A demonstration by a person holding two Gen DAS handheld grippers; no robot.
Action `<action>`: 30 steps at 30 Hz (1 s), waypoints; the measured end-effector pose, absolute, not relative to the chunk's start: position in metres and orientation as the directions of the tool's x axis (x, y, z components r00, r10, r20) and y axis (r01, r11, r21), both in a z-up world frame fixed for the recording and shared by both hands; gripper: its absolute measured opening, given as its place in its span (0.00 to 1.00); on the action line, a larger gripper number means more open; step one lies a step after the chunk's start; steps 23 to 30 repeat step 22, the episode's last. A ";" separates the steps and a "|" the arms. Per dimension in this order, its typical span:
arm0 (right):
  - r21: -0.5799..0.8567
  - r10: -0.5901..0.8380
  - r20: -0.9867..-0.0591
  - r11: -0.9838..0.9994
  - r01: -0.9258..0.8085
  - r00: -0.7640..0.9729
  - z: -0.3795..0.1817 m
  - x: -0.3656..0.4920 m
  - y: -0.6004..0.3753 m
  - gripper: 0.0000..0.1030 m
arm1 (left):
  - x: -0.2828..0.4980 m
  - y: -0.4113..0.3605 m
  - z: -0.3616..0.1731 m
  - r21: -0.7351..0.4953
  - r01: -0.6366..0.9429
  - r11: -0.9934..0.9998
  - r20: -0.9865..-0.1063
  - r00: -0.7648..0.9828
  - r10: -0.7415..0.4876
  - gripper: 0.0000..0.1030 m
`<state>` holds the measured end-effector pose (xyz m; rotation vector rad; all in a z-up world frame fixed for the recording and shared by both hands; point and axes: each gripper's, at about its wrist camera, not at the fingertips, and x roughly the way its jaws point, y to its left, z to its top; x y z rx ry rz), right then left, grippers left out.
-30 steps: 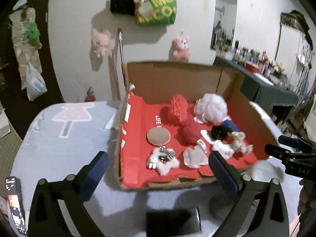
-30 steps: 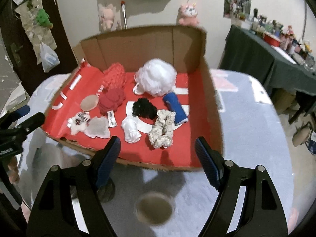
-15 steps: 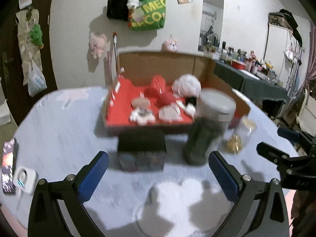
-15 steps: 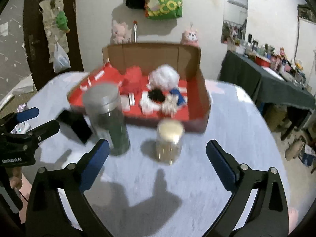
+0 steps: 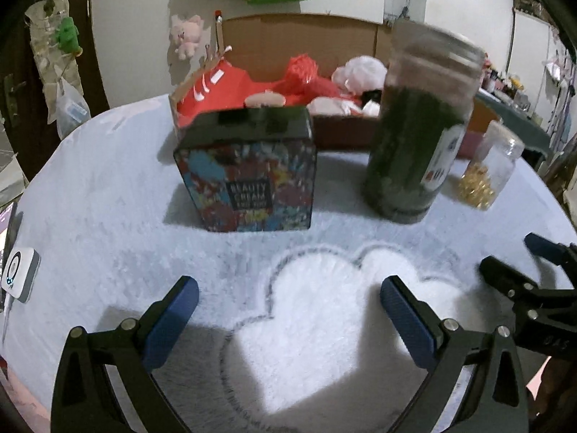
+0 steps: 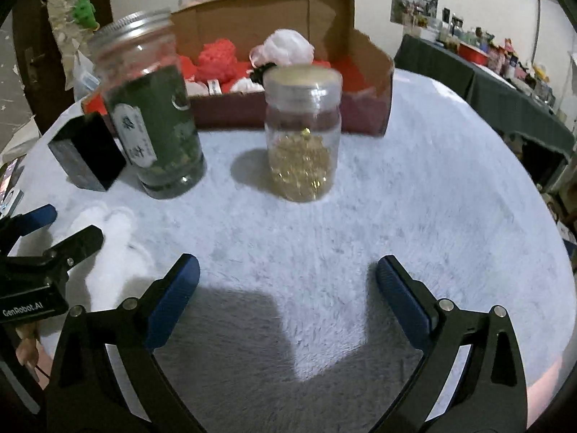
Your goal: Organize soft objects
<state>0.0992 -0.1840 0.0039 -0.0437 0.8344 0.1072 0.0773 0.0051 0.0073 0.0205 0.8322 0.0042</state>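
Fleece tablecloth (image 5: 108, 216) fills the left wrist view, pale blue with a white cloud shape. The left gripper (image 5: 288, 306) hangs over it, jaws wide apart and empty. Ahead stand a "Beauty Cream" box (image 5: 249, 173), a tall jar of dark green leaves (image 5: 418, 126) and a small jar of gold beads (image 5: 487, 173). Behind them sits the cardboard box (image 5: 299, 32), red-lined, holding a red knitted piece (image 5: 303, 72) and a white pouf (image 5: 360, 72).

In the right wrist view the right gripper (image 6: 286, 283) is spread wide with nothing between its pads, the bead jar straight ahead. The soft objects lie in the cardboard box beyond the jars.
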 end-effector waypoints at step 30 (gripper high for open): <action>-0.003 0.067 -0.739 0.995 -0.103 0.670 0.003 0.099 -0.184 0.99 | 0.073 0.005 0.005 0.019 -0.004 1.000 -0.727 0.686 0.017 1.00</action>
